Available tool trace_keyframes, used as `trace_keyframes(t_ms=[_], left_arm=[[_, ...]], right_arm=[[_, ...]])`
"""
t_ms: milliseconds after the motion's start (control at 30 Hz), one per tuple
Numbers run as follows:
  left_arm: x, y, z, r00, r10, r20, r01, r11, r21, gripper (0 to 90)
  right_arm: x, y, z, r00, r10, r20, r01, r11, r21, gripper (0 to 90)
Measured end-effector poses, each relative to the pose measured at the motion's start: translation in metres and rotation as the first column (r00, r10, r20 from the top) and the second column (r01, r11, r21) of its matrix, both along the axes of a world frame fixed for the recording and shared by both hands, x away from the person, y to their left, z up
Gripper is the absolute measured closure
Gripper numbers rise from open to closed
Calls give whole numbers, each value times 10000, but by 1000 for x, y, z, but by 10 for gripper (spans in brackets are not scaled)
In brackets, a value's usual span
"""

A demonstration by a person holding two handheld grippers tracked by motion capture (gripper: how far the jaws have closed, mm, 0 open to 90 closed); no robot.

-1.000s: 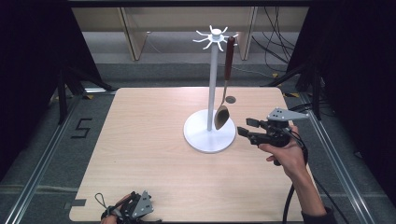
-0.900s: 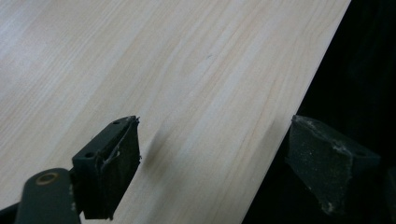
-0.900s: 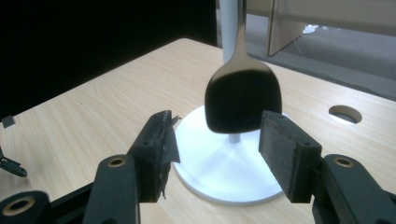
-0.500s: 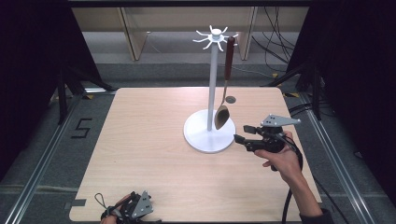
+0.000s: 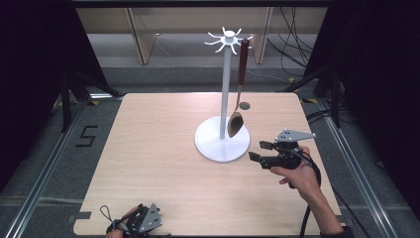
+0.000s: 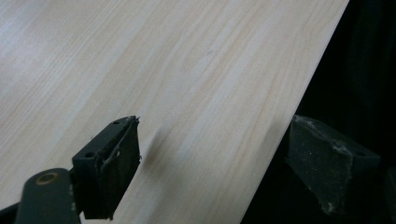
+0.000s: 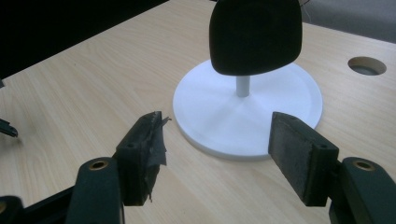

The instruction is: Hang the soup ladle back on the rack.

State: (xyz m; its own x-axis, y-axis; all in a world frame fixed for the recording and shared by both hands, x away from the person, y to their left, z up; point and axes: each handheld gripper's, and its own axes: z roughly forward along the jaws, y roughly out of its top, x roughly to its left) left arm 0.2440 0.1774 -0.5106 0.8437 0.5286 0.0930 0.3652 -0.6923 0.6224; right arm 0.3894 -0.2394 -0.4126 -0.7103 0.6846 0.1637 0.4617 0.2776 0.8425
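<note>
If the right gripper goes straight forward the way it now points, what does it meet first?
Probably the white round base of the hanging stand: the open right gripper points at it, low over the table. The hanging spoon's bowl looks higher and farther, though depth is unclear.

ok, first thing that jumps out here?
The white stand at the table's far middle, with a spoon hanging from a top hook, bowl just above the round base. The right hand-held gripper sits open just right of that base; the left hand-held gripper rests open at the near edge.
</note>
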Motion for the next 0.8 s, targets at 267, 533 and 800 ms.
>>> trace_keyframes(t_ms=[267,533,800], left_arm=[[0,0,0,10000,18,7,-18,10000,2,166],[0,1,0,10000,-33,-16,33,10000,0,166],[0,0,0,10000,15,-23,-15,10000,-21,166]], right_arm=[[-3,-2,-7,9998,-3,-195,2,10000,-76,351],[-7,-3,-14,9999,118,49,-116,9993,-349,342],[-13,-4,-21,9991,158,-384,-169,9995,-274,326]])
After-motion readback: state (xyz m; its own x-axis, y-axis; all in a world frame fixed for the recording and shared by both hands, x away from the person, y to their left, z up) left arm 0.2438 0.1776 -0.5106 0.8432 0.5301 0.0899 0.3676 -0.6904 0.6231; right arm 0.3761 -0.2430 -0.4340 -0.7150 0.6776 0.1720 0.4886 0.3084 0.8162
